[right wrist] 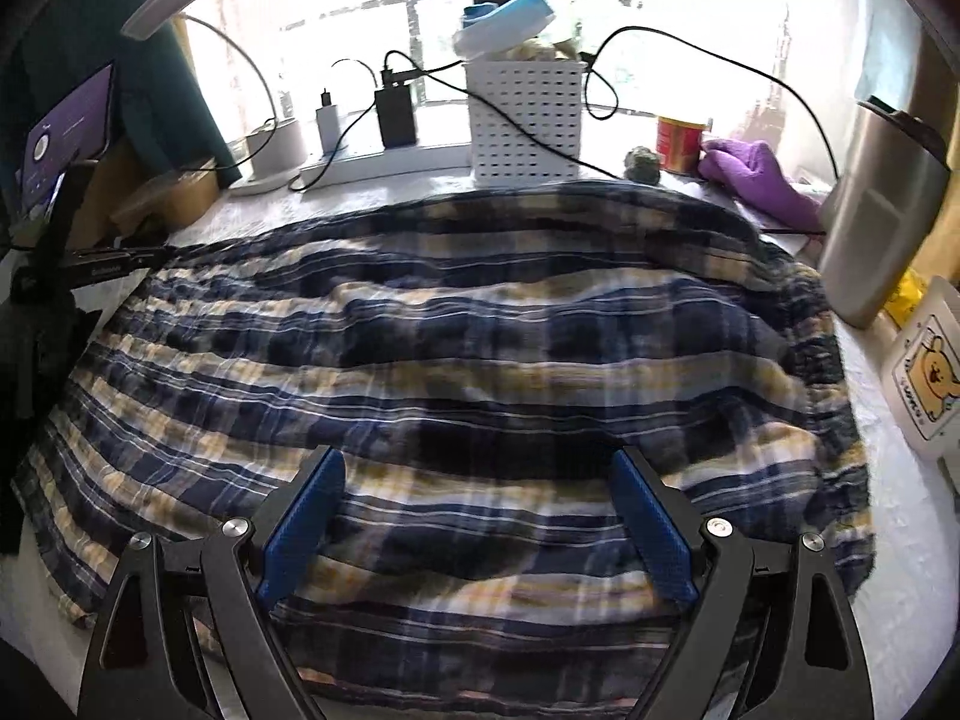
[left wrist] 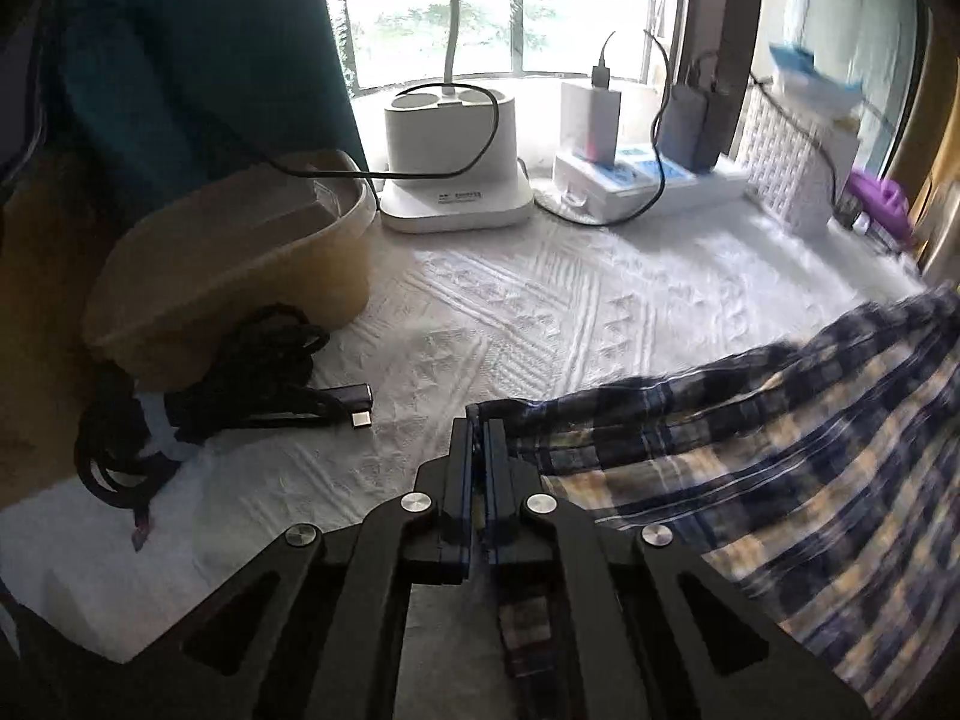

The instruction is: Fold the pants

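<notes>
Left of the left gripper (left wrist: 479, 429) lie a coil of black cable (left wrist: 198, 396) and a tan tub (left wrist: 240, 276); ahead stands a white charging dock (left wrist: 453, 162). Its jaws are clamped on a corner of the plaid pants (left wrist: 780, 450), which spread rightward. The right gripper (right wrist: 480, 474) hovers wide open over the pants (right wrist: 450, 348), a white perforated basket (right wrist: 525, 114) ahead, probably a steel flask (right wrist: 876, 222) to its right. The white embossed cloth (left wrist: 540, 312) lies before a bright window (left wrist: 510, 12).

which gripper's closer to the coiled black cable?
Left. The left gripper, shut on the pants edge, sits beside the cable; the right gripper hovers open over mid-pants.
</notes>
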`<state>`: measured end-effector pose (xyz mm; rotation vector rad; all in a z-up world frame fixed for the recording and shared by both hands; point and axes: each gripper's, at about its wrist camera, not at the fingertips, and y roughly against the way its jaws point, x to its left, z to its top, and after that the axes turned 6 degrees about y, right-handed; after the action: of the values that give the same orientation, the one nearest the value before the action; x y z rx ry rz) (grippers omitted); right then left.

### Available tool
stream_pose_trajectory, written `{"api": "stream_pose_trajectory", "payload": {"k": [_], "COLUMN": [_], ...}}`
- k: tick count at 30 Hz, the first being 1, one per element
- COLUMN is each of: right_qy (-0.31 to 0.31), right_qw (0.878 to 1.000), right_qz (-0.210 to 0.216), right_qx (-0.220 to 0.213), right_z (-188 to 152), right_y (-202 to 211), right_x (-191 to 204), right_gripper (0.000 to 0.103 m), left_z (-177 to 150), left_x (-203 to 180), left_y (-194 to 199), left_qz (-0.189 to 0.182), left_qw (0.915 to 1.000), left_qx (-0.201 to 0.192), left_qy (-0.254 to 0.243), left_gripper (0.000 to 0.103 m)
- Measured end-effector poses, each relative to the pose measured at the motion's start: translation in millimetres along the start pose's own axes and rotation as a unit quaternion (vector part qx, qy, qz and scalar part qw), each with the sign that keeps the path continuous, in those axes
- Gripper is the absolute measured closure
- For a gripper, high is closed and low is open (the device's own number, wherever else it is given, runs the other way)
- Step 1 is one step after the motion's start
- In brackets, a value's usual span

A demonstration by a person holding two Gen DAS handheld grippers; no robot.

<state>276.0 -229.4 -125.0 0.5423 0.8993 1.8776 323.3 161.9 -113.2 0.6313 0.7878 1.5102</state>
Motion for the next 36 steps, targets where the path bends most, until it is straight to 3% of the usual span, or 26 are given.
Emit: {"api": "stream_pose_trajectory", "payload": {"k": [5,10,12,14,16,20,24,33,36], "right_qy": [-0.005,-0.007,-0.005,0.006,0.041,0.110,0.143,0.095,0.095], "right_qw": [1.000,0.998,0.997,0.997,0.996,0.991,0.986,0.991,0.989], "right_qz": [-0.010,-0.040,-0.042,-0.045,-0.038,-0.056,-0.088,-0.080,-0.104], "right_qx": [-0.019,-0.056,-0.064,-0.065,-0.070,-0.049,0.002,0.059,0.055], "right_z": [-0.9,4.0,9.2,17.4,29.3,53.8,66.6,78.5,79.2], "right_y": [15.4,37.6,40.9,38.8,33.7,8.3,-33.6,-82.5,-80.2], "right_x": [-9.5,-36.1,-47.7,-55.2,-56.2,-51.4,-62.0,-94.7,-94.2], "right_gripper": [0.012,0.013,0.026,0.058,0.070,0.070,0.070,0.070,0.057], "left_z": [-2.6,-22.1,-37.0,-49.7,-59.9,-72.3,-73.1,-73.8,-67.5], "left_x": [-4.5,-25.3,-37.2,-45.2,-53.1,-55.8,-55.3,-50.6,-49.1], "left_y": [37.5,72.5,79.8,79.0,72.4,51.7,45.0,39.8,37.3], "left_qz": [0.008,-0.034,-0.052,-0.065,-0.067,-0.040,-0.032,-0.030,-0.024], "left_qw": [0.9997,0.9990,0.9985,0.9979,0.9976,0.9979,0.9980,0.9984,0.9981], "left_qx": [-0.023,-0.029,-0.018,-0.001,0.017,0.051,0.055,0.048,0.056], "left_qy": [0.009,0.004,0.001,0.002,-0.004,0.004,0.007,-0.005,0.004], "left_gripper": [0.097,0.097,0.097,0.097,0.097,0.097,0.097,0.097,0.097]}}
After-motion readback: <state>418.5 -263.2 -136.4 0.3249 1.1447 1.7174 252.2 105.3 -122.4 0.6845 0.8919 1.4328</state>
